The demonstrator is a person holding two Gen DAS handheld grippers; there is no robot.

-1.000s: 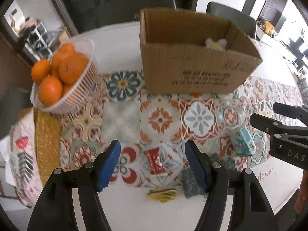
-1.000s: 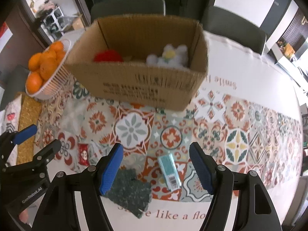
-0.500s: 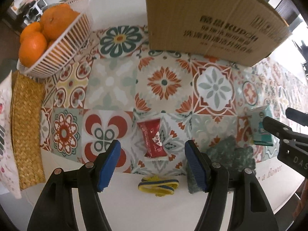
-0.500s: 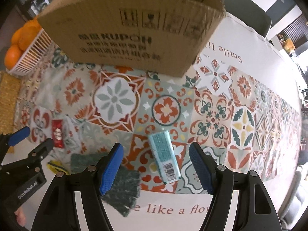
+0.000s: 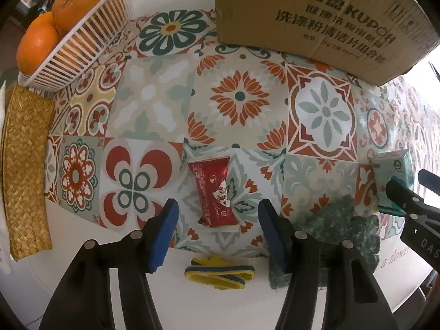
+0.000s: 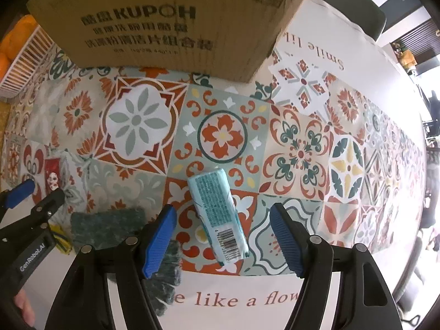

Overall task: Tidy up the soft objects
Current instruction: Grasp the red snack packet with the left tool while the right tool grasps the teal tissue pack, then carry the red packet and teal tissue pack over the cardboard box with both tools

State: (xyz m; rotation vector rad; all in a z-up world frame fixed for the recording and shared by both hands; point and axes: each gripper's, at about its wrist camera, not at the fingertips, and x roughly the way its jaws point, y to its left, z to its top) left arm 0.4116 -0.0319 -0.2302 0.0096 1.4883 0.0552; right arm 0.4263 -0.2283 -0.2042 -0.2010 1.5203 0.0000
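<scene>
A red tissue pack (image 5: 214, 192) lies on the patterned tablecloth, and my open left gripper (image 5: 217, 236) hovers low with its tips on either side of the pack's near end. A light-blue tissue pack (image 6: 217, 217) lies between the open tips of my right gripper (image 6: 222, 242); it also shows in the left wrist view (image 5: 393, 181). A dark green scouring cloth (image 5: 338, 228) lies between the two packs. A yellow and blue band (image 5: 218, 272) lies on the white table edge. The cardboard box (image 5: 316, 13) stands behind.
A white basket (image 5: 82, 46) of oranges stands at the far left, with a woven straw mat (image 5: 24, 170) in front of it. The table's front edge is close under both grippers. A dark chair (image 6: 352, 8) stands behind the table.
Both grippers have come down and forward toward the table. The red pack now sits between my left tips and the blue pack between my right tips. The box's inside has left view.
</scene>
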